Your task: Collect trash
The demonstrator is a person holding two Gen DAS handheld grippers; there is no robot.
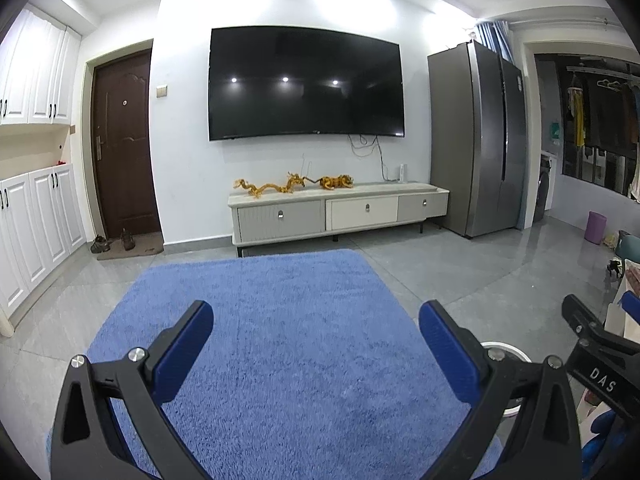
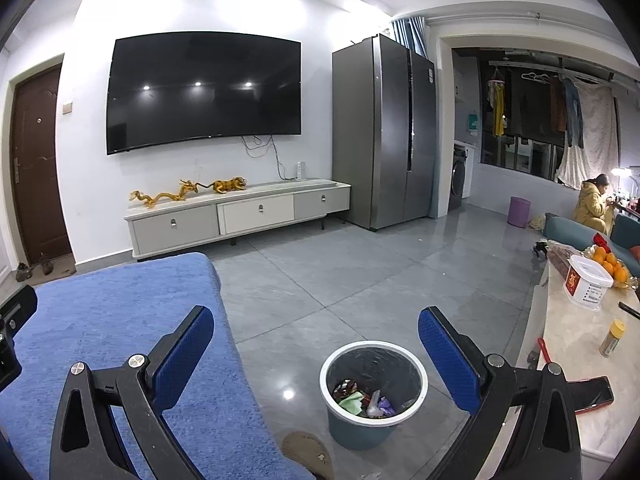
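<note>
A blue-grey trash bin (image 2: 373, 392) with a white rim stands on the grey tile floor. Several crumpled wrappers (image 2: 362, 398) lie inside it. My right gripper (image 2: 316, 354) is open and empty, held above the floor with the bin between and below its blue pads (image 2: 448, 360). My left gripper (image 1: 316, 354) is open and empty above the blue rug (image 1: 280, 340). A sliver of the bin's white rim (image 1: 508, 350) shows behind the left gripper's right finger. The right gripper's body (image 1: 600, 360) shows at the right edge of the left wrist view.
A marble table (image 2: 580, 360) at right holds a white container (image 2: 588, 282), oranges (image 2: 610, 266), a small jar (image 2: 612, 338) and a phone (image 2: 592, 394). A slipper (image 2: 308, 452) lies beside the bin. TV stand (image 2: 240, 216), fridge (image 2: 388, 128), purple bin (image 2: 519, 211) and a seated person (image 2: 592, 204) are farther off.
</note>
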